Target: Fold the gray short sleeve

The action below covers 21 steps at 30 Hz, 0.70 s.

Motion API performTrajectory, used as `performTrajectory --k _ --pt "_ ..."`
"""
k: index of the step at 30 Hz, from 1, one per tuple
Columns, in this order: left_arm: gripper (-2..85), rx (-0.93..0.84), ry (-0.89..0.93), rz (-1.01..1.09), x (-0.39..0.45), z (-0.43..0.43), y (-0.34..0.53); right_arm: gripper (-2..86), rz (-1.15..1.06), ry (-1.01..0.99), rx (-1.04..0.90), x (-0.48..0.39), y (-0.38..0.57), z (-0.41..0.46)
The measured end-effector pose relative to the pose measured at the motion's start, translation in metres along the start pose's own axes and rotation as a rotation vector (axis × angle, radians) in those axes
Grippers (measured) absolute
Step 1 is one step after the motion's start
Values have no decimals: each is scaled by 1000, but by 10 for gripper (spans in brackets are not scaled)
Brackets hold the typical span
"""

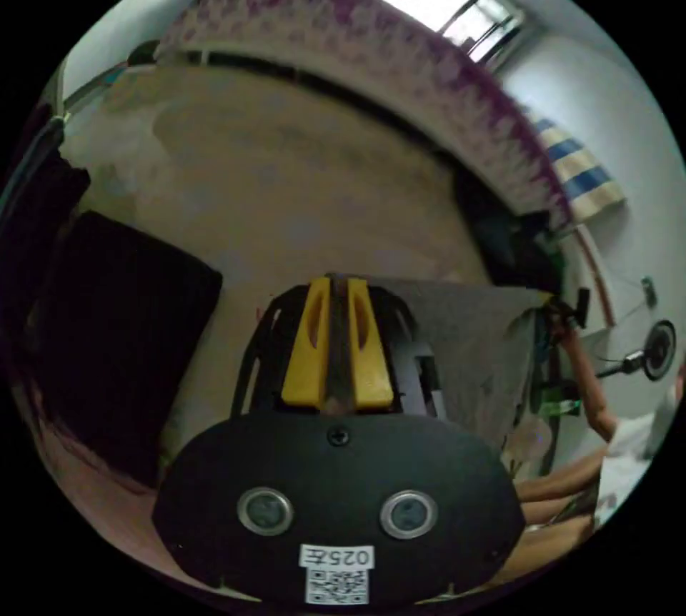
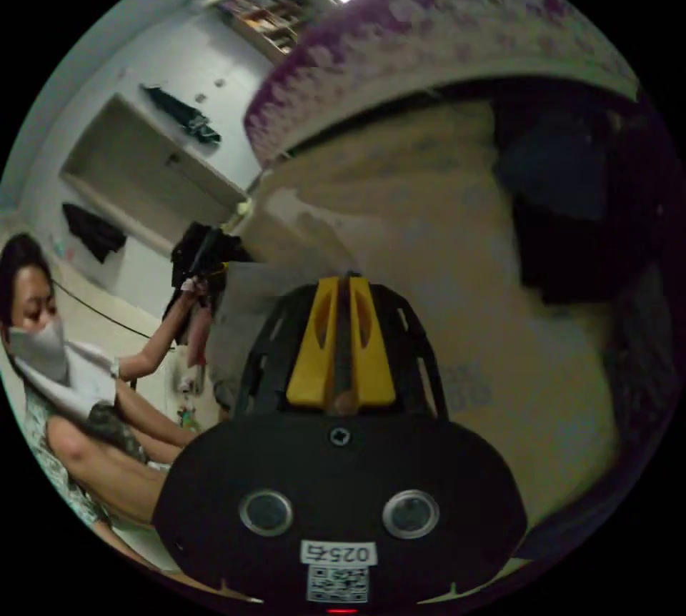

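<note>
Both grippers (image 1: 337, 287) (image 2: 344, 284) pinch the gray shirt's (image 1: 464, 330) edge.

Both views face the bed (image 1: 286, 166) — close, opposite ends.

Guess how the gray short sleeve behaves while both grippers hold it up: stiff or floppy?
Probably floppy: the gray short sleeve hangs as a sheet from the left gripper toward the right gripper. It likely sags wherever unheld. It seems light, since thin edge pinches carry it.
</note>
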<state>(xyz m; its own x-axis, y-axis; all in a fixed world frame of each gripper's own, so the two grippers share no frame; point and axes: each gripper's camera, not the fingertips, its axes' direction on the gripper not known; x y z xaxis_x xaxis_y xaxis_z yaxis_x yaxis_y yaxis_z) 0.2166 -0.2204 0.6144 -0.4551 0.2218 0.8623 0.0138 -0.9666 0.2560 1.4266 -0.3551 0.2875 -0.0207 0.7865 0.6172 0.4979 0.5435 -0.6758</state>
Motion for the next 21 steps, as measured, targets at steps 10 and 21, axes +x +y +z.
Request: performTrajectory --k 10,21 --pt "35 -58 120 -218 -61 -28 64 105 298 -198 59 75 97 -27" --pt "72 -133 700 -642 -35 -10 203 124 654 -498 112 102 204 -21"
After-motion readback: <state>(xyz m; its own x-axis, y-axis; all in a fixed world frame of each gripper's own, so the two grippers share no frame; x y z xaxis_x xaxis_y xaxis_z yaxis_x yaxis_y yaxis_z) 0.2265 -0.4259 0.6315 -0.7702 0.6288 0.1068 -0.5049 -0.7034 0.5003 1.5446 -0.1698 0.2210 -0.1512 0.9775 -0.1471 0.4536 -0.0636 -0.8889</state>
